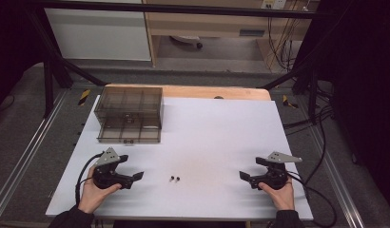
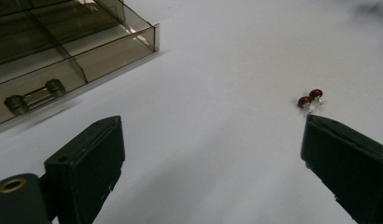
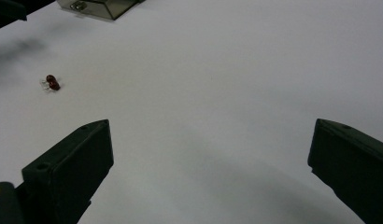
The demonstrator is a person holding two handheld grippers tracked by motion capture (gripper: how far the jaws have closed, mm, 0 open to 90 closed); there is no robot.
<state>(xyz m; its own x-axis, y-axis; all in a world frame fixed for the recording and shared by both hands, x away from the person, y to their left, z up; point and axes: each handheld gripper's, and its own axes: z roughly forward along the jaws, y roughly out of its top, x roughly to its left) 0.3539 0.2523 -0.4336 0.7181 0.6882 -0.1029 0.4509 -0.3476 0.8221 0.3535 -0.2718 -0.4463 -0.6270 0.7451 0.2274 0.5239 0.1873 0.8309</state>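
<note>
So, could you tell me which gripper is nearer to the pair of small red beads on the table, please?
Left. The left gripper sits just to the left of the red beads, with a short gap between them. The right gripper is off to their right, across a noticeably wider stretch of the white table.

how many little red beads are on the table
2: the red beads lie side by side, touching, on the white table between the two grippers. More may be hidden in the drawer box.
</note>
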